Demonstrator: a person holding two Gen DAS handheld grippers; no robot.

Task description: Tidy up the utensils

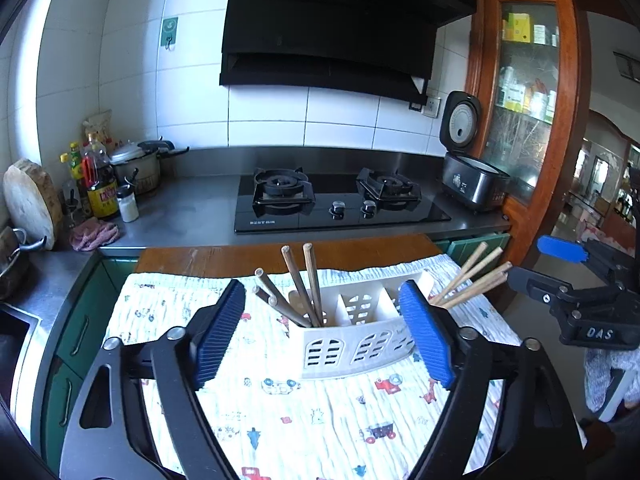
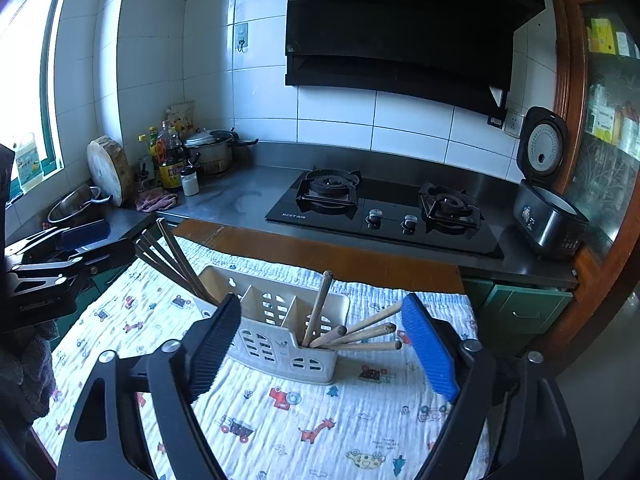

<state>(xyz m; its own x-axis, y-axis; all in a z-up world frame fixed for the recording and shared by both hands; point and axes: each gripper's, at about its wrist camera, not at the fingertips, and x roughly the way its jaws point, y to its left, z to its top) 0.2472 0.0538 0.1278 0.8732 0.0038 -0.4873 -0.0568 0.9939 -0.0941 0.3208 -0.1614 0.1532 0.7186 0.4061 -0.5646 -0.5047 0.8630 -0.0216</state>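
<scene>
Left hand-held gripper jaws spread wide, holding nothing; right hand-held gripper same, wide apart, empty; both hover above the printed cloth; white utensil caddy sits on the cloth at 12 o'clock of each gripper; dark chopsticks lean out of its left end compartment, light chopsticks fan from the right end; beyond at 12, steel counter with gas hob; rice cooker at 1 o'clock, lid up.
</scene>
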